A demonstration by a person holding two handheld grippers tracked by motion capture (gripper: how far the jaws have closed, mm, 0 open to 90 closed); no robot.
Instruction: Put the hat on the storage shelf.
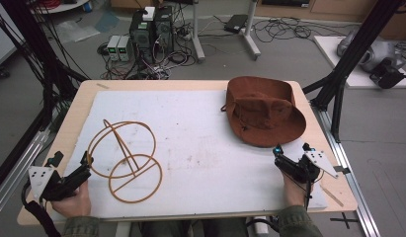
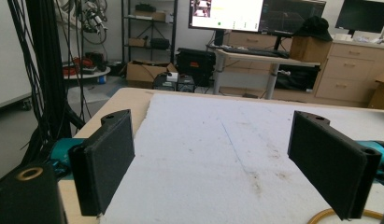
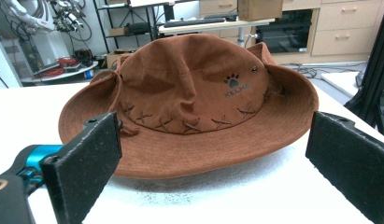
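- Looking down from the high view, we see a light wooden table [image 1: 82, 96] covered by a white foam sheet [image 1: 200, 143], with a grey floor, cables and equipment boxes across the top of the frame.
- We find the brown suede wide-brimmed hat [image 1: 263, 111] resting on the sheet in the upper right part of the table; in the right gripper view it sits centre frame, crown up, showing a paw-print logo and cross-stitching [image 3: 194, 100].
- We see a tan wire hat stand made of hoops [image 1: 125, 157] lying on the sheet at lower left of the high view, well apart from the hat.
- We hold the left gripper [image 1: 86, 160] at the lower left, just beside the stand's hoops; its jaws stand wide apart with nothing between them [image 2: 213, 163].
- We hold the right gripper [image 1: 278, 153] at the lower right, near the hat's front brim; its jaws are spread wide, clamping nothing [image 3: 213, 163].
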